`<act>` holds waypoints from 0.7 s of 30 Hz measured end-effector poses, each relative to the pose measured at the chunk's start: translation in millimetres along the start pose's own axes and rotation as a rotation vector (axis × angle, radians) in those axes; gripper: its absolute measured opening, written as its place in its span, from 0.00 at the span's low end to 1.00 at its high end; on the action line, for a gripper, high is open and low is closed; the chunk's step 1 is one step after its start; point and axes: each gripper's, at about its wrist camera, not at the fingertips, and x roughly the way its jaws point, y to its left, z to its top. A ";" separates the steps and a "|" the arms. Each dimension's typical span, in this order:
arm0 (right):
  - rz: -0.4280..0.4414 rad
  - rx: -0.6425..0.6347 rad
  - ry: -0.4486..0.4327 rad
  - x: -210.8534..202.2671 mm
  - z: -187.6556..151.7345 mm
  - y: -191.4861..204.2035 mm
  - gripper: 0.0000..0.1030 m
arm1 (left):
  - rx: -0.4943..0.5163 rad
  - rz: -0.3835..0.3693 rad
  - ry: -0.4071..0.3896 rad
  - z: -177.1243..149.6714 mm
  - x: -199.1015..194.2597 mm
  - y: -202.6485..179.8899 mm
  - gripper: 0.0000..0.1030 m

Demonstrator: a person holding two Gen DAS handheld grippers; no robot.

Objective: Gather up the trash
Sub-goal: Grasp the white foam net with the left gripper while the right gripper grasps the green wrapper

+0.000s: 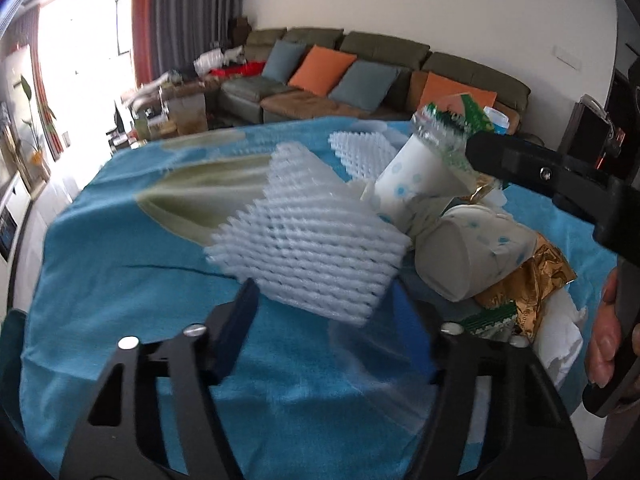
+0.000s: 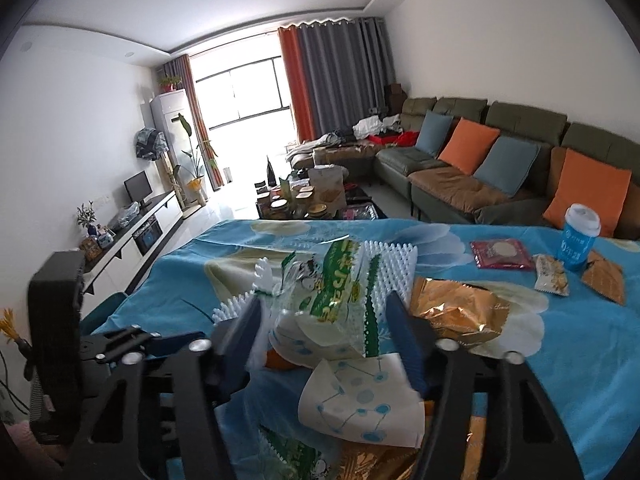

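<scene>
A trash pile lies on the blue tablecloth [image 1: 120,240]: white foam netting [image 1: 308,248], white paper cups with blue dots [image 1: 468,256], a gold wrapper [image 1: 528,280] and crumpled tissue [image 1: 560,340]. My left gripper [image 1: 324,320] is open, its fingers either side of the near end of the foam netting. My right gripper [image 2: 324,328] is shut on a green and clear plastic wrapper [image 2: 332,288], held over a dotted paper cup [image 2: 360,404]. The right gripper's dark body also shows in the left wrist view [image 1: 532,168], with the wrapper [image 1: 444,128] at its tip.
At the table's far right stand a blue cup with a white lid [image 2: 580,236], a red packet [image 2: 500,254], a snack packet [image 2: 552,280] and an orange wrapper [image 2: 604,280]. A green sofa with orange and blue cushions [image 2: 500,152] lies beyond. A cluttered coffee table [image 2: 316,196] is further back.
</scene>
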 end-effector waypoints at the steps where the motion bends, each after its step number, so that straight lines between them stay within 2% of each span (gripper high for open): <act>1: 0.002 0.003 0.004 1.2 1.3 -1.7 0.46 | -0.013 -0.013 0.012 -0.1 2.8 2.1 0.47; 3: 0.011 0.008 0.006 2.5 0.9 -4.8 0.35 | -0.040 -0.042 0.028 -1.6 6.7 8.2 0.37; 4: 0.014 0.010 0.005 2.2 0.5 -5.6 0.32 | -0.052 -0.057 0.032 -2.3 8.1 11.2 0.29; 5: 0.018 0.009 0.004 1.9 0.1 -6.6 0.25 | -0.063 -0.069 0.033 -3.2 7.4 14.5 0.24; 6: 0.020 0.008 0.004 1.6 -0.1 -7.1 0.16 | -0.072 -0.079 0.033 -5.0 3.1 19.6 0.15; 8: 0.022 0.005 0.000 -0.1 -0.7 -8.6 0.07 | -0.082 -0.080 0.027 -6.0 1.2 24.2 0.12; 21: 0.043 -0.014 -0.061 -24.6 6.7 -2.3 0.05 | -0.170 -0.086 -0.098 -16.8 -56.8 63.3 0.08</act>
